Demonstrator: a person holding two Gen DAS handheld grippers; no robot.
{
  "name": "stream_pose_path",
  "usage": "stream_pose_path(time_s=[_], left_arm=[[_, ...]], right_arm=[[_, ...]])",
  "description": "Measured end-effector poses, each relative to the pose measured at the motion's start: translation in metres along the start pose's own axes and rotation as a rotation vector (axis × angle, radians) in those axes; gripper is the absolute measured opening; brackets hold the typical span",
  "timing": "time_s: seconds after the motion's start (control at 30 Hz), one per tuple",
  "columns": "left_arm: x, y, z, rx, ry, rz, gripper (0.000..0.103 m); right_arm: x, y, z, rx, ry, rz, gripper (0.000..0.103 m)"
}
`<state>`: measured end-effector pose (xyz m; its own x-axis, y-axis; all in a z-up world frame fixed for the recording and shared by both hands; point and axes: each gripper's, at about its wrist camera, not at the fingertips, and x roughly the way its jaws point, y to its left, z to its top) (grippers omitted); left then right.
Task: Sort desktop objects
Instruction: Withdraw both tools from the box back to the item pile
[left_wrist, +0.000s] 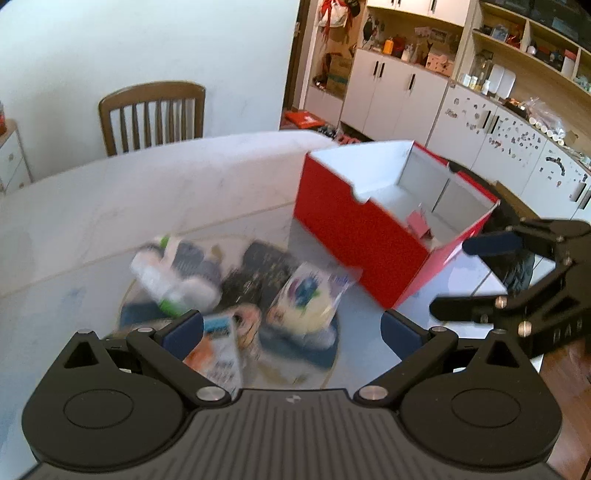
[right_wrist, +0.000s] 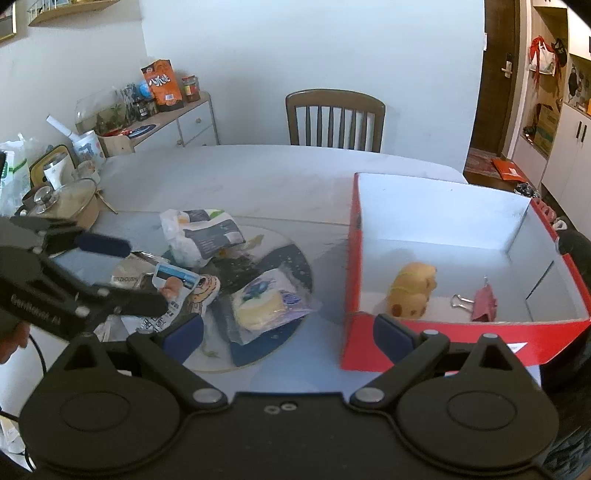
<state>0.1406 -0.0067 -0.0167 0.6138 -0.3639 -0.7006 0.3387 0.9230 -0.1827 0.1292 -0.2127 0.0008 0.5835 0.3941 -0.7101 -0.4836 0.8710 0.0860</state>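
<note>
A red box (left_wrist: 351, 229) (right_wrist: 443, 214) with a white inside stands on the table's right side. In it lie a yellow plush toy (right_wrist: 410, 291), a binder clip (right_wrist: 460, 301) and a pink item (right_wrist: 484, 302) (left_wrist: 419, 221). Left of the box, a round glass plate (right_wrist: 221, 362) carries a pile: a wrapped bun (right_wrist: 258, 302) (left_wrist: 306, 295), a white bag (right_wrist: 199, 236) (left_wrist: 170, 273) and a small carton (right_wrist: 173, 280) (left_wrist: 221, 350). My left gripper (left_wrist: 291, 332) (right_wrist: 125, 275) hovers open over the pile. My right gripper (right_wrist: 288, 334) (left_wrist: 476, 277) is open at the box's near corner.
A wooden chair (right_wrist: 334, 118) (left_wrist: 151, 114) stands at the table's far side. A pot with a glass lid (right_wrist: 62, 199) and cups crowd the table's left end. A side cabinet (right_wrist: 184, 122) holds jars. White cupboards (left_wrist: 406, 92) line the right wall.
</note>
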Motion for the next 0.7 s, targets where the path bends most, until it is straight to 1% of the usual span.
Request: stream_pose_path(time_s=[0.17, 0.3, 0.5, 0.7], left_arm=[[-0.008, 0.028, -0.025, -0.045, 0.024, 0.030, 0.103], [-0.010, 0.045, -0.041, -0.060, 0.050, 0.054, 0.103], [-0.015, 0.066, -0.063, -0.083, 0.068, 0.109, 0.103], [-0.014, 0.082, -0.079, -0.104, 0.108, 0.142, 0.103]], right_arm=[[0.013, 0.017, 0.000, -0.014, 0.007, -0.010, 0.098], [0.026, 0.029, 0.003, -0.039, 0.008, -0.018, 0.098], [0.051, 0.048, 0.014, -0.128, 0.001, -0.032, 0.098], [0.080, 0.060, 0.022, -0.196, 0.035, -0.044, 0.098]])
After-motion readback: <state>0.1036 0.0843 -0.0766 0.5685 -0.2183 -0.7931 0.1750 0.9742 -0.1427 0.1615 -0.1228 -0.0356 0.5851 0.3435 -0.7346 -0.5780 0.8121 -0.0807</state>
